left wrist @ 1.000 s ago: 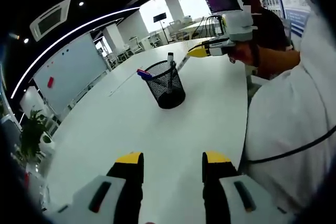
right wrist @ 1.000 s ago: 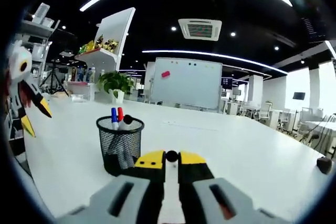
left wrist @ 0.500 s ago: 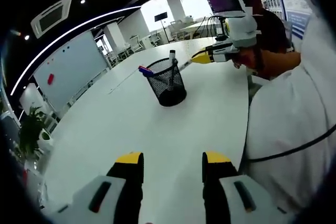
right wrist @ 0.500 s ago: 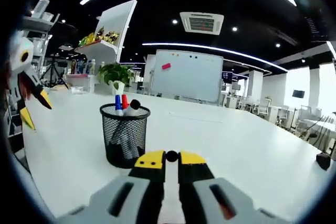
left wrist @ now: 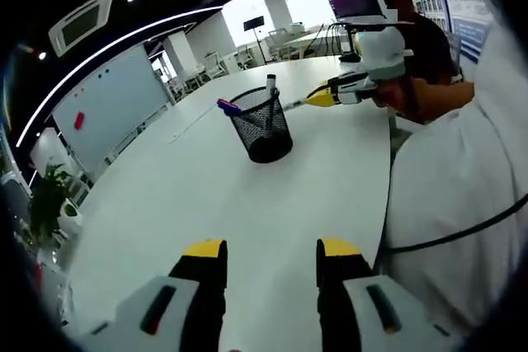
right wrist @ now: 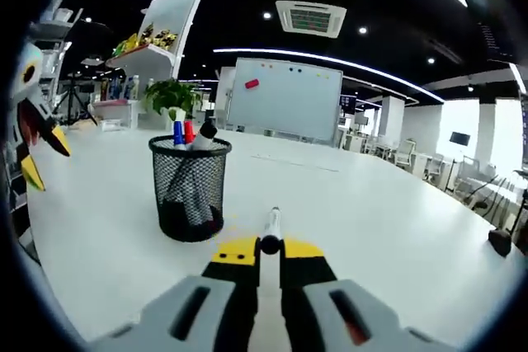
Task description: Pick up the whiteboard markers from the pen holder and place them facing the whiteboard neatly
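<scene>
A black mesh pen holder (right wrist: pixel 190 191) stands on the white table (right wrist: pixel 371 228), with blue (right wrist: pixel 178 132), red (right wrist: pixel 189 131) and black (right wrist: pixel 206 129) markers sticking out of it. My right gripper (right wrist: pixel 262 246) is shut on a white marker (right wrist: pixel 271 224), whose barrel points ahead toward the whiteboard (right wrist: pixel 285 100), low over the table just right of the holder. In the left gripper view the pen holder (left wrist: pixel 260 125) sits mid-table with the right gripper (left wrist: pixel 355 84) beside it. My left gripper (left wrist: pixel 271 249) stands open and empty over the near table, far from the holder.
A person's white sleeve (left wrist: pixel 454 204) covers the right of the left gripper view. A potted plant (right wrist: pixel 169 98) and shelves stand at the far left. A small dark object (right wrist: pixel 499 242) lies at the table's right edge. The left gripper (right wrist: pixel 37 146) shows at the left edge.
My right gripper has dipped toward the table beside the holder, so the held marker's barrel now shows pointing forward. The left gripper has stayed about where it was.
</scene>
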A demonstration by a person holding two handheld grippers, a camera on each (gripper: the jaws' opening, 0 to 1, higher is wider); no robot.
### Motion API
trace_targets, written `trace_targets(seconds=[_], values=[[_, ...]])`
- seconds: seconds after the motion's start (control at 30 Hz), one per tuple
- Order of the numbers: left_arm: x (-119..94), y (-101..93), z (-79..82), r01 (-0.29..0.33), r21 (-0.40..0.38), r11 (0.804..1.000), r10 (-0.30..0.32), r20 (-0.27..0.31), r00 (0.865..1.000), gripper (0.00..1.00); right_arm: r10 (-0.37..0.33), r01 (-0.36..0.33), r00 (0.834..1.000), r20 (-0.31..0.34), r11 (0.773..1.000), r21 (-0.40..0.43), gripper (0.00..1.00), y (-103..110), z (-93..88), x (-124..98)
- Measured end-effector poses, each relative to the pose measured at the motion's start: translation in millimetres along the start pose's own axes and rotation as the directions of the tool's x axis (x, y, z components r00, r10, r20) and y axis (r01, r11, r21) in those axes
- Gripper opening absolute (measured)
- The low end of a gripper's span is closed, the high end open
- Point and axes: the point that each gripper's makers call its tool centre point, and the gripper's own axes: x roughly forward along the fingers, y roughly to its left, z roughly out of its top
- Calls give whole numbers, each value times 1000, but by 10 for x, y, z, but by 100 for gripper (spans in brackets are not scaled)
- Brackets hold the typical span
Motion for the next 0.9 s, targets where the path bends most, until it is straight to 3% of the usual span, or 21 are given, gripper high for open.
trace_targets(seconds=[0.17, 0.9], values=[[19, -20, 2, 6, 6, 1000, -6, -6, 1000, 45, -13, 16, 999, -44, 997, 77, 9, -71, -113, 20], [-3, -14, 52, -1, 9, 1000, 1, 13, 1000, 45, -14, 31, 992, -127, 990, 135, 9, -46, -303, 32]])
